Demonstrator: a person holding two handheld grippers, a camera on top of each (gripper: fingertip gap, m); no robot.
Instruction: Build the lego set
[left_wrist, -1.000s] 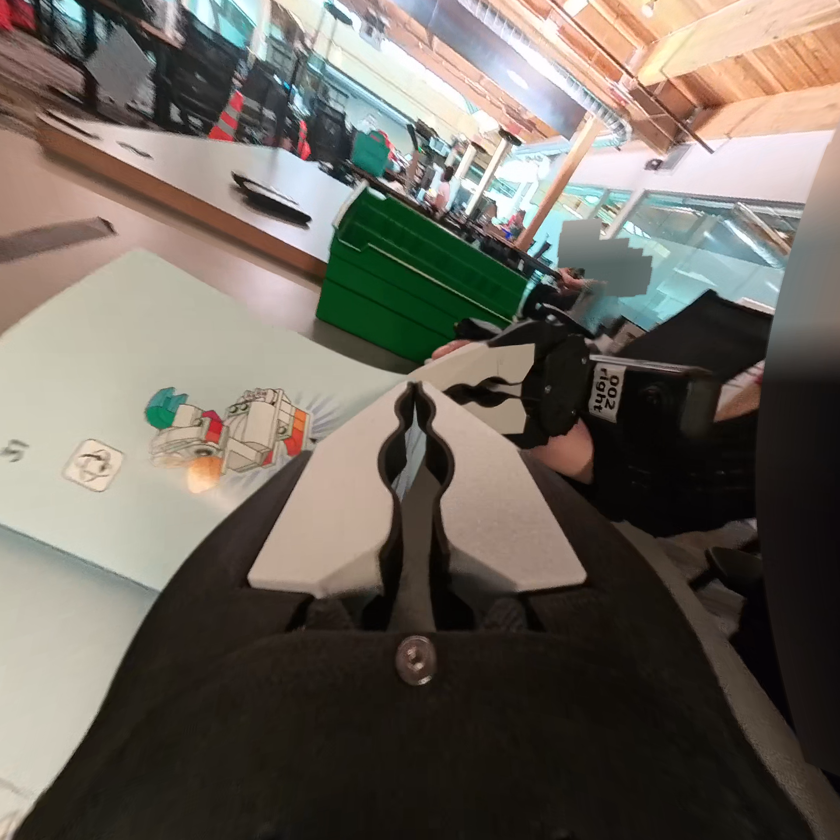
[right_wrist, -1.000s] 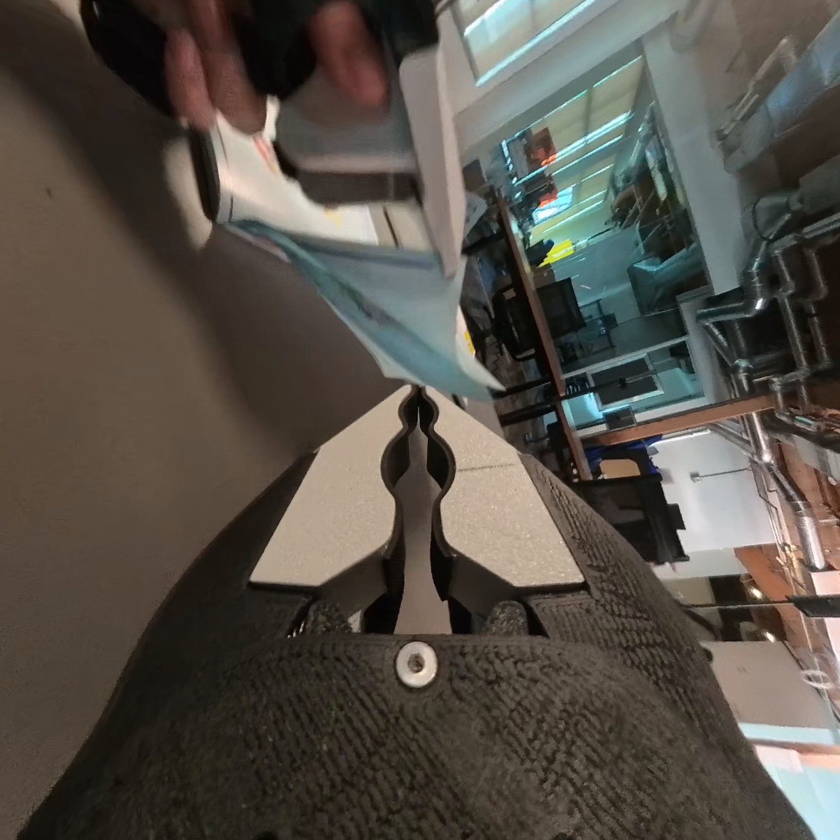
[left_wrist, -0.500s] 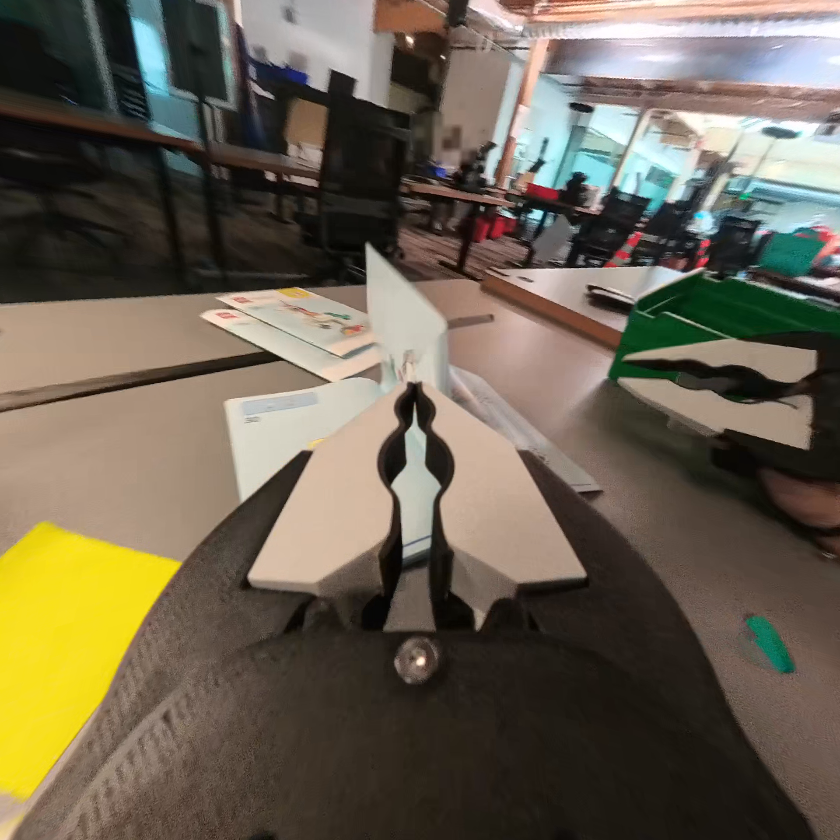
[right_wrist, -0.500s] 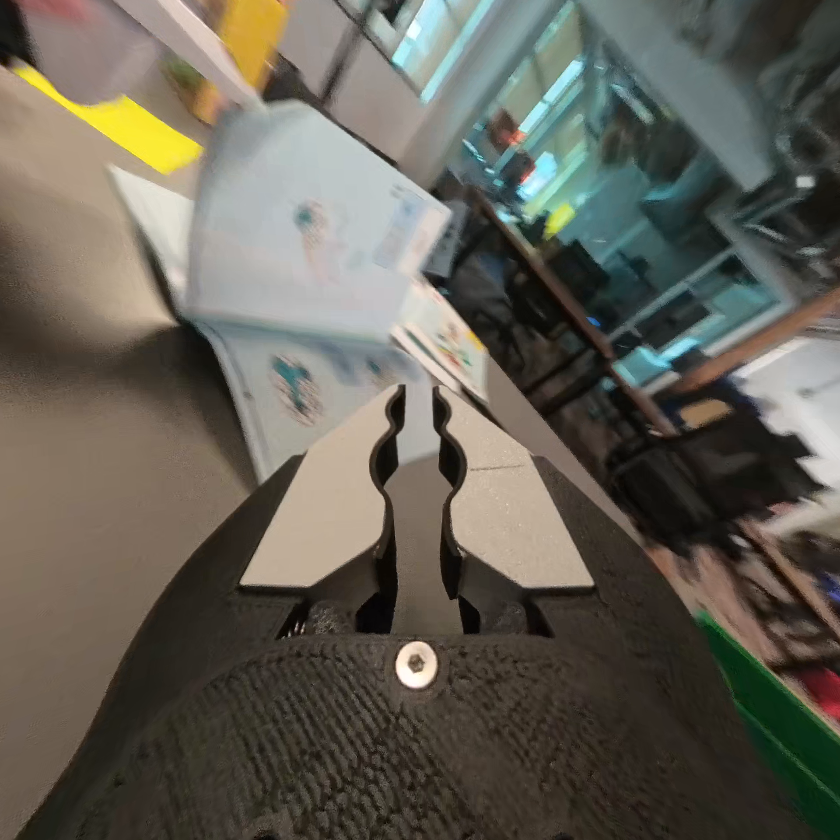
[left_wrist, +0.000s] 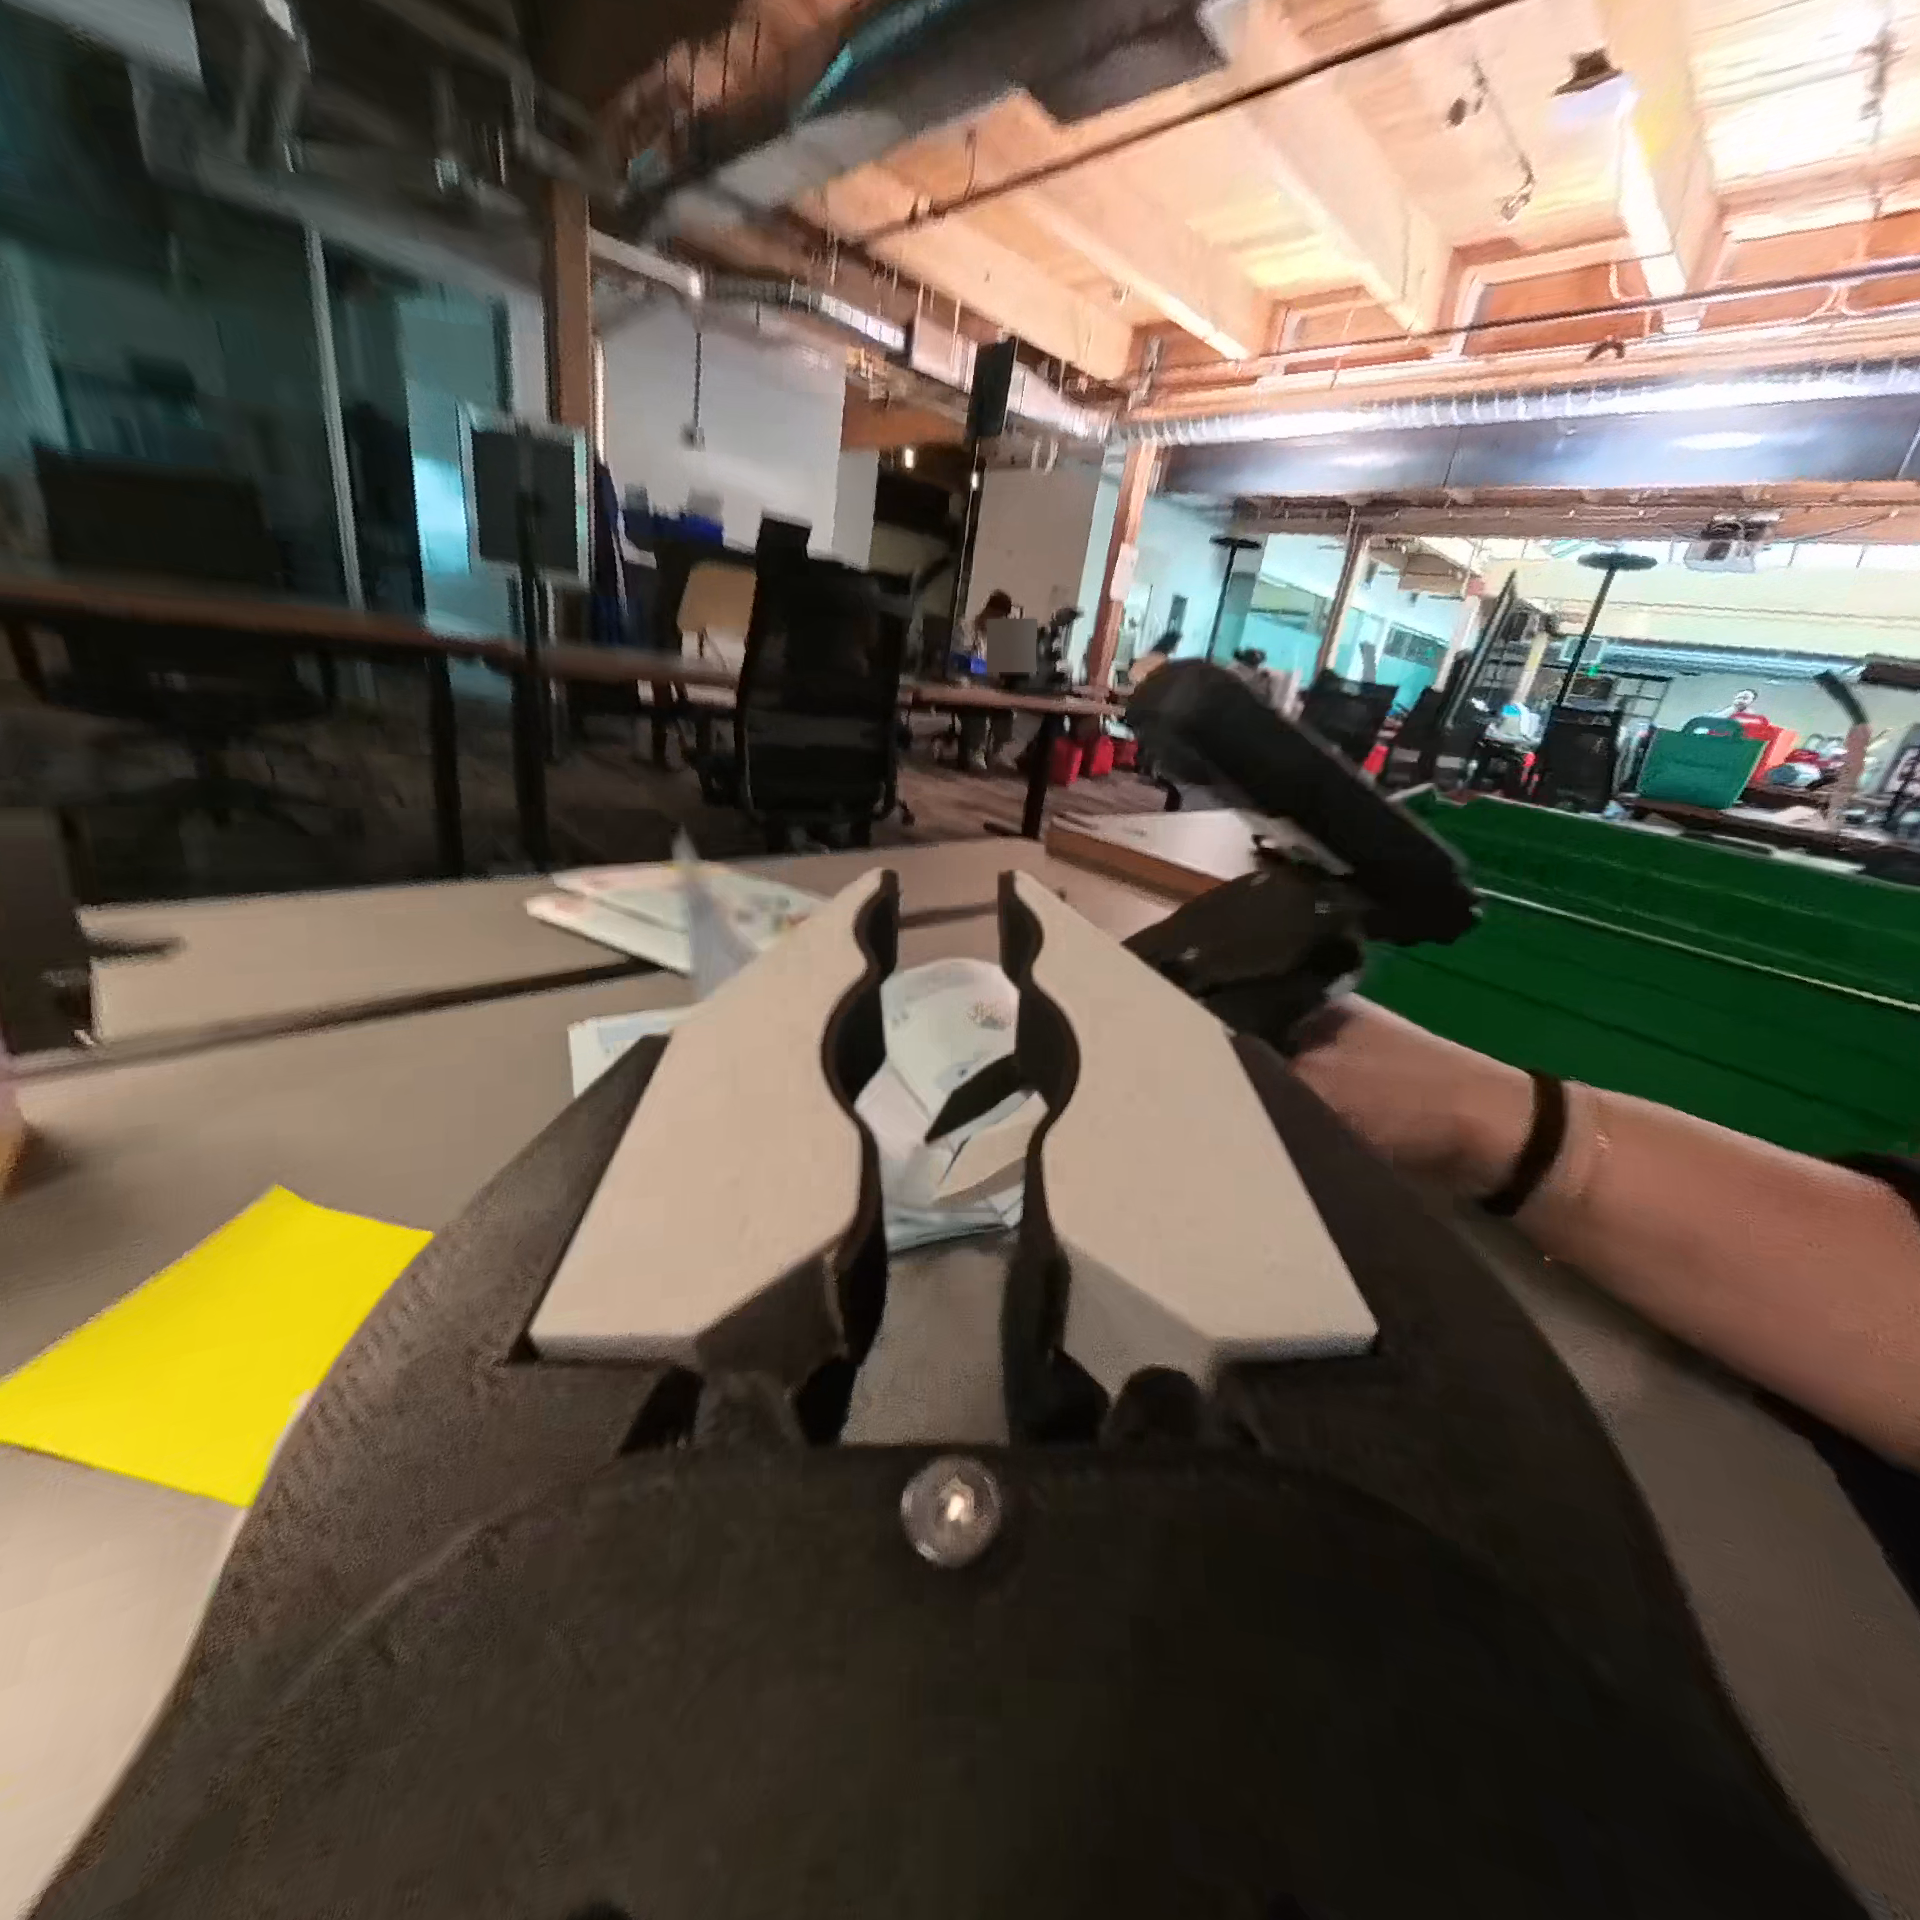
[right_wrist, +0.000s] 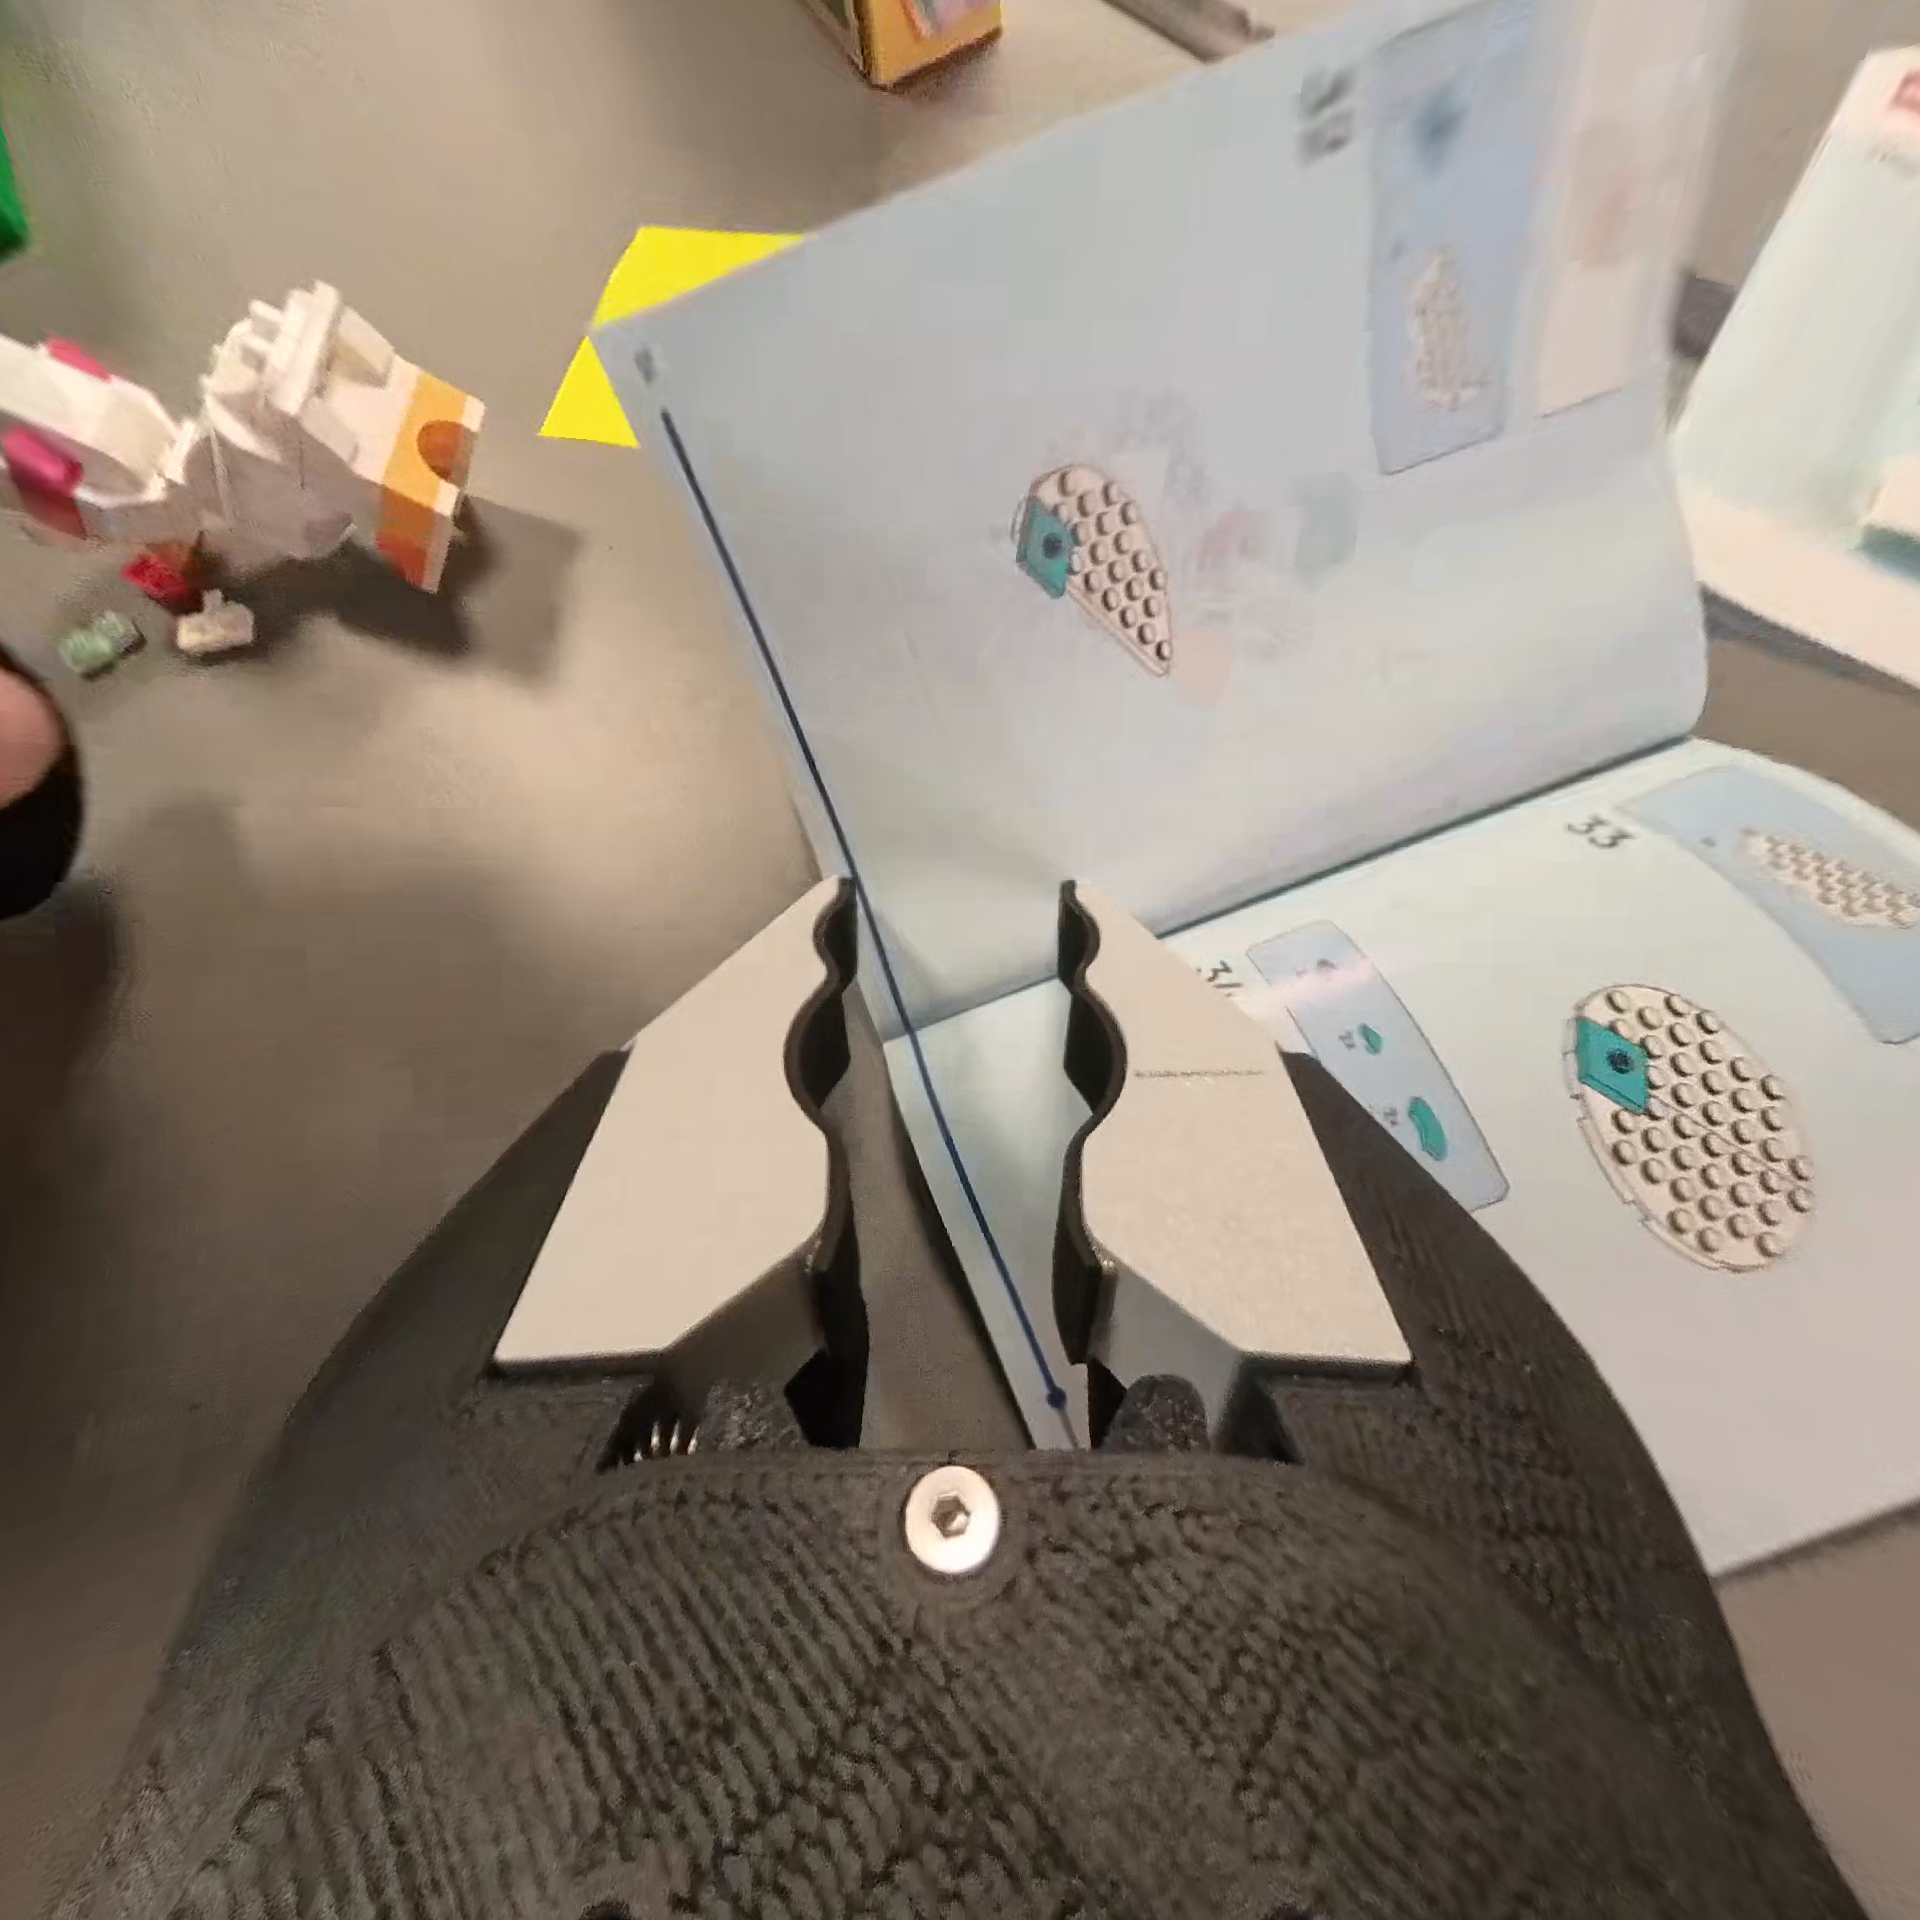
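While a part-built white and orange lego model (right_wrist: 312, 457) is seen at the upper left of the right wrist view on the bench (right_wrist: 364, 831), a few loose bricks (right_wrist: 156, 623) beside it are judged unplaced. Both the right gripper (right_wrist: 956, 904) and left gripper (left_wrist: 940, 894) are held open and empty. An upright page of the instruction booklet (right_wrist: 1195, 499) is blurred; the model is cut off at the frame edge.

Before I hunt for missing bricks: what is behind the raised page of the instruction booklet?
In the right wrist view, a yellow sheet pokes out from behind the raised page at its upper left. The rest of the sheet and the table behind are covered, so bricks there cannot be ruled out.
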